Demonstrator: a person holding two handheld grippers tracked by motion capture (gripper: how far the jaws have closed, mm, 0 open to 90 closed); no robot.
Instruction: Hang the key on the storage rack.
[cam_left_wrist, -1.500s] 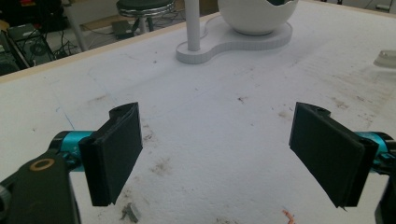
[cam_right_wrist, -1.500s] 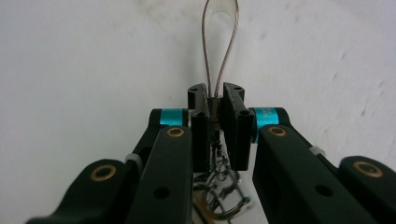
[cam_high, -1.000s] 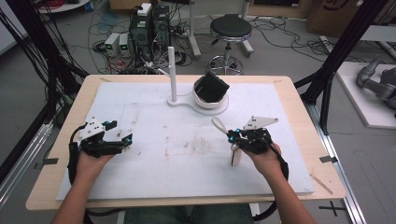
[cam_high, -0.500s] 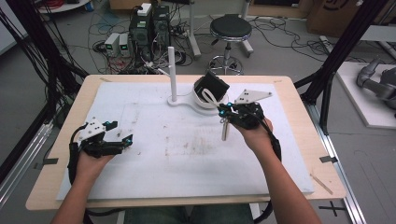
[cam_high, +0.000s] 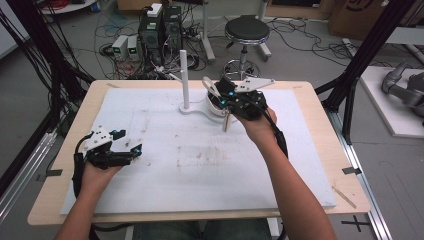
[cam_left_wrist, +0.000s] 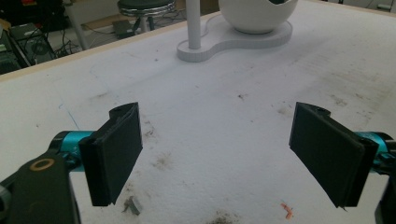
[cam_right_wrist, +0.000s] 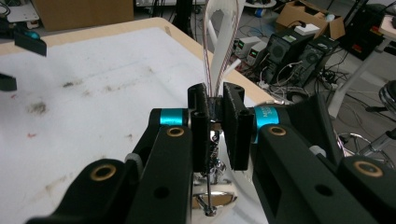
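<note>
Grips a white looped tool (cam_right_wrist: 219, 42) in the right tongs (cam_right_wrist: 215, 100), closed narrow on its metal stem, loop upward, stem hanging down. Holds it over the white bowl (cam_high: 212, 107) near the far edge of the desk (cam_high: 200, 165), just beside the white post (cam_high: 184, 75) standing on the bowl's base. Rests the left tongs (cam_high: 135, 150) near the left edge, spread wide with nothing between them, well apart from the bowl.

Could go wrong in three ways, by judgement:
- Could slip or swing, with a thin smooth stem pinched over a small patch and a tilted hand.
- Could knock the post with the loop, being so close to it.
- Could catch the bowl's rim if lowered off-centre.

Shows the pinch itself in the right gripper view, stem between the pads, where the high view hides it behind the gripper's body. Gives in the high view what the right gripper view lacks: where the tool hangs relative to bowl and post. Adds from the left gripper view a low look at the bowl, the post and the stained desk surface.
</note>
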